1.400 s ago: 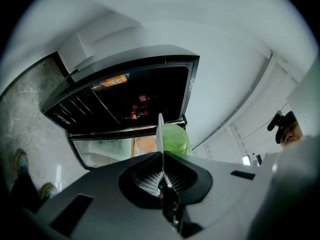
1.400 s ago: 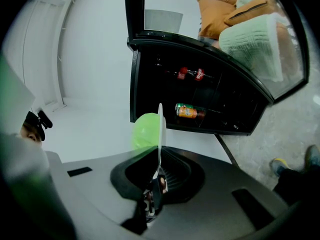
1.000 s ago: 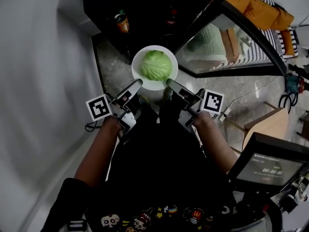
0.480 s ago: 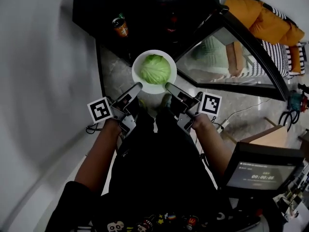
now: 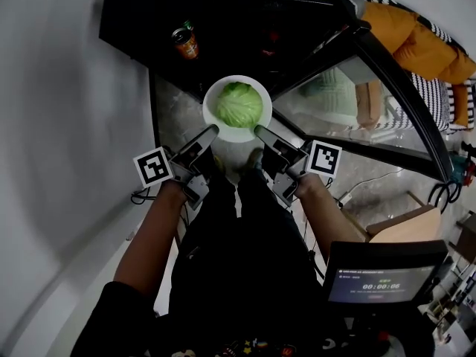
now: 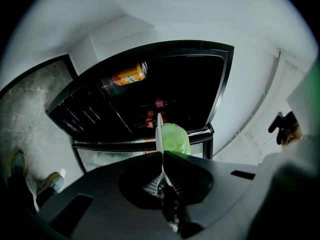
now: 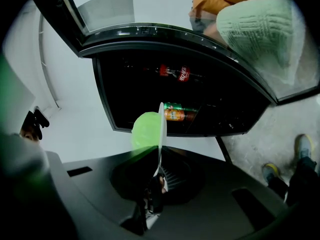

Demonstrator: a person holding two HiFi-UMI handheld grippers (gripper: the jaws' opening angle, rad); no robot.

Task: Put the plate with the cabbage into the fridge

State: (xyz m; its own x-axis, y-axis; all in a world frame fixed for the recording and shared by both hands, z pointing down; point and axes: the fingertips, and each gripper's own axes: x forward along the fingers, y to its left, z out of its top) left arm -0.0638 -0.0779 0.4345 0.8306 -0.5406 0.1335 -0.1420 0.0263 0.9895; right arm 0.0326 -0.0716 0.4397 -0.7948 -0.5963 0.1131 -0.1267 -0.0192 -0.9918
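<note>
I have the left gripper [image 5: 213, 130] and the right gripper [image 5: 259, 130] each clamped on the plate [image 5: 236, 134] rim, so the cabbage [image 5: 239, 105] sits level just before the open fridge [image 5: 245, 21].

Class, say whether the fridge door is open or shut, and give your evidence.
Open. The glass door stands swung out rightward, baring the fridge interior and an orange can beyond the plate.
</note>
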